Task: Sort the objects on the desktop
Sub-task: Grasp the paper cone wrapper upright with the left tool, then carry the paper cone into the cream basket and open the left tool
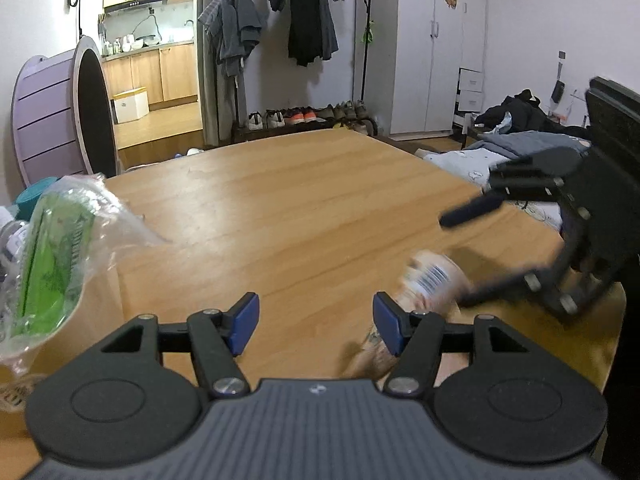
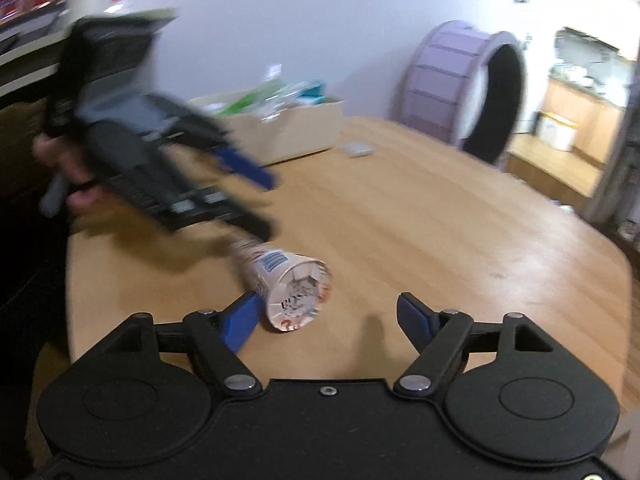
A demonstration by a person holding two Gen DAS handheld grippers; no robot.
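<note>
Both spread wide — left gripper [image 1: 316, 322] and right gripper [image 2: 328, 318] — flanking printed cup [image 2: 290, 286] lying sideways on wooden table [image 2: 460, 216].

A printed paper cup [image 2: 294, 288] lies on its side on the wooden tabletop [image 2: 440, 220], base facing the right wrist camera, a barcode on its wall; it is motion-blurred. A cardboard box [image 2: 280, 128] of wrapped items sits near the far edge.

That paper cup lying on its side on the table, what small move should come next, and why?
Probably slide the right gripper a little to its left to straddle the paper cup. Its jaws are open, and the cup lies tipped on the table touching only the left finger, not between them. The box waits beyond.
</note>
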